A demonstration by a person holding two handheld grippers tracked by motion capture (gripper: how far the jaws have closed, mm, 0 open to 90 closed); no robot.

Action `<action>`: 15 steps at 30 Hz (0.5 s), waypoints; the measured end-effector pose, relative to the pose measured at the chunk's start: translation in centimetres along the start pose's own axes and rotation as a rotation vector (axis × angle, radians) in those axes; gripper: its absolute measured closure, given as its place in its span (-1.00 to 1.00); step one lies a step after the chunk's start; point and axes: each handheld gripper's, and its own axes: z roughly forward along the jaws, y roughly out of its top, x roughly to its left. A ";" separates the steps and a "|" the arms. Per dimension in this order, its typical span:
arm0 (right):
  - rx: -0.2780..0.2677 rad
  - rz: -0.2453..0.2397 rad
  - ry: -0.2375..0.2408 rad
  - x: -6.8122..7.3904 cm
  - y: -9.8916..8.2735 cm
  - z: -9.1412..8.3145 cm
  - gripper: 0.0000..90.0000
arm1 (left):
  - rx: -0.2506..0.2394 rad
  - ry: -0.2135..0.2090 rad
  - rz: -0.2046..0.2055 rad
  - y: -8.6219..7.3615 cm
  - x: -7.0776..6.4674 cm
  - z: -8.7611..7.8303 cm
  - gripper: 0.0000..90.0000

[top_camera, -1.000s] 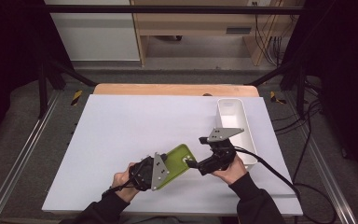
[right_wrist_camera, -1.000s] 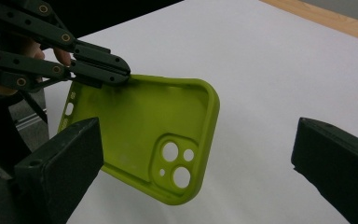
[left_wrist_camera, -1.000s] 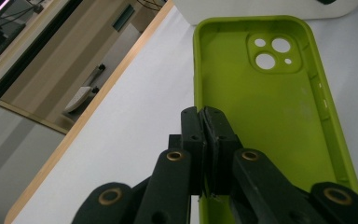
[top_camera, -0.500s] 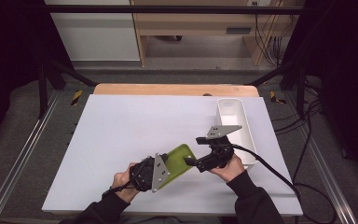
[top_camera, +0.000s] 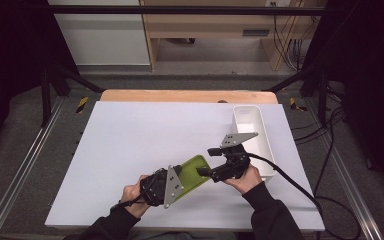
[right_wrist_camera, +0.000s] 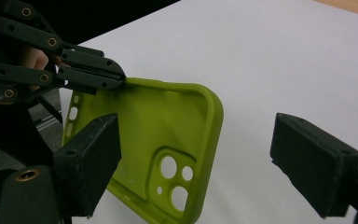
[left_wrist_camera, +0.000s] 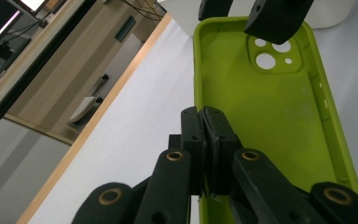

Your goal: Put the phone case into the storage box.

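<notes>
Case [top_camera: 192, 172], lime-green phone shell, held tilted off the white table [top_camera: 130, 150], inside face up and camera cut-outs toward the white bin [top_camera: 252, 137]; it sits just short of that bin's near left corner, between the two hands.

Left gripper [left_wrist_camera: 205, 135]: jaws clenched on one thin side wall of the case, near the end away from the cut-outs; this pinch alone carries the shell.

Right gripper [right_wrist_camera: 209, 168]: jaws apart and straddling the cut-out corner; they have just been closing, with that corner between them; one pad lies over the inner face, the other stands clear on the outer side; no pinch yet.

Handling, as judged: very light; walls thin and springy, likely soft rubbery plastic, so it should flex and twist rather than crack; not fragile; matte skin should give the pads good friction. A one-wall hold lets the free end sag or swing. Best second hold: across the lip at the cut-out corner, or flat through back panel and rim there; squeezing mid-wall would fold it inward.

Bin looks empty from the high view.
</notes>
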 end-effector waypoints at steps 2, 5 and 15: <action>0.004 0.004 0.012 0.0 0.0 0.0 -0.57 | 0.000 0.000 0.003 0.0 0.0 0.0 0.94; 0.009 0.010 0.024 -0.1 0.0 0.0 -0.51 | -0.006 -0.003 0.004 0.1 -0.1 0.0 0.94; 0.018 0.025 0.059 -0.5 0.2 -0.3 -0.21 | -0.018 -0.006 0.015 0.3 -0.3 -0.2 0.94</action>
